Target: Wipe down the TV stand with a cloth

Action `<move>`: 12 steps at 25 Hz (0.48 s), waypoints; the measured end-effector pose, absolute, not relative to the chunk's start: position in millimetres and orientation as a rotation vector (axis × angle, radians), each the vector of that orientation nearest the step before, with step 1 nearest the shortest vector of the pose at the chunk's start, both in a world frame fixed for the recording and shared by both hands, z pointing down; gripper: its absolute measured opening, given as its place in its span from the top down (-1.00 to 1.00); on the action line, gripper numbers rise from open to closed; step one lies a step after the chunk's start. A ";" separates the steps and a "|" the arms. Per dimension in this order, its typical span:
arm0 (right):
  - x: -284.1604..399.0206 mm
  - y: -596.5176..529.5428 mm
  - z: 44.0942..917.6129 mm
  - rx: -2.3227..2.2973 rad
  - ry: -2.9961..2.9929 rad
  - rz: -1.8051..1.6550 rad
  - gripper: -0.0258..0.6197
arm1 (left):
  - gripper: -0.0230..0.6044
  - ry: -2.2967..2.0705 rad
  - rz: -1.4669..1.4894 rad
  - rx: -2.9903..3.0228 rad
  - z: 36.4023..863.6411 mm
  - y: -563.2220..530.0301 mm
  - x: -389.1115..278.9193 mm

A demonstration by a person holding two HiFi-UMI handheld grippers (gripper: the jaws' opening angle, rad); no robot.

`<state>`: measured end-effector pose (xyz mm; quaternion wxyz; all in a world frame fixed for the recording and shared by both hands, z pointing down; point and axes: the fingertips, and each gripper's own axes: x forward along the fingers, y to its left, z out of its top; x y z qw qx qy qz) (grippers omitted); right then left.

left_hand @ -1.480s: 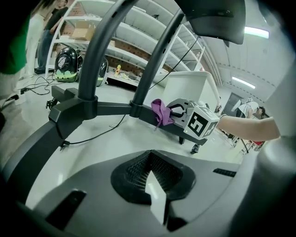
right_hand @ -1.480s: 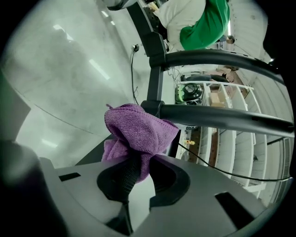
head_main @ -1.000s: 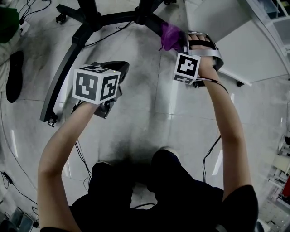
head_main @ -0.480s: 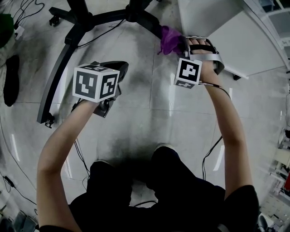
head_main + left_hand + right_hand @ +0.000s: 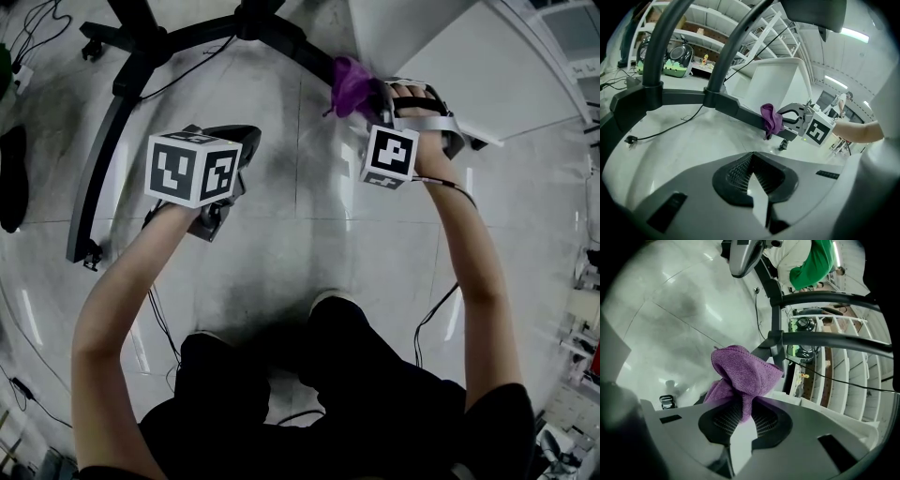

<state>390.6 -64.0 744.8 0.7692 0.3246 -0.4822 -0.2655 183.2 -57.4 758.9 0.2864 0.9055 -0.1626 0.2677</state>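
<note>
The TV stand's black base spreads its legs across the pale floor at the top of the head view. A purple cloth lies pressed on the outer end of the right leg, and my right gripper is shut on it. In the right gripper view the cloth bunches out from between the jaws, with the leg behind it. My left gripper hovers over bare floor between the legs, shut and holding nothing. The left gripper view shows the cloth draped over the leg.
A white cabinet stands close to the right of the cloth. A cable trails across the floor under the base. A caster sits at the leg's end. Shelving rises behind the stand. The person's legs fill the bottom.
The view has tipped, so the stand sits higher in it. My right gripper stays on the right leg with the cloth, shifted slightly. The left gripper has barely moved.
</note>
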 end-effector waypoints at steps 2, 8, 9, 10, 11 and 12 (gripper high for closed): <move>394.9 -56.4 745.4 0.705 -1.039 -0.569 0.71 | 0.91 -0.425 0.718 2.418 759.6 -55.8 185.7; 409.2 -35.7 746.8 0.708 -1.038 -0.528 0.71 | 0.91 -0.408 0.717 2.406 761.5 -52.4 188.8; 411.5 -32.2 747.2 0.705 -1.037 -0.523 0.71 | 0.91 -0.406 0.717 2.405 761.8 -52.1 189.0; 413.8 -28.6 747.6 0.703 -1.036 -0.519 0.71 | 0.91 -0.409 0.717 2.405 761.9 -52.5 188.7; 416.0 -25.1 747.9 0.702 -1.035 -0.515 0.71 | 0.91 -0.414 0.716 2.405 761.6 -53.3 188.3; 418.4 -21.7 747.9 0.702 -1.033 -0.510 0.71 | 0.91 -0.418 0.714 2.404 761.2 -54.0 188.1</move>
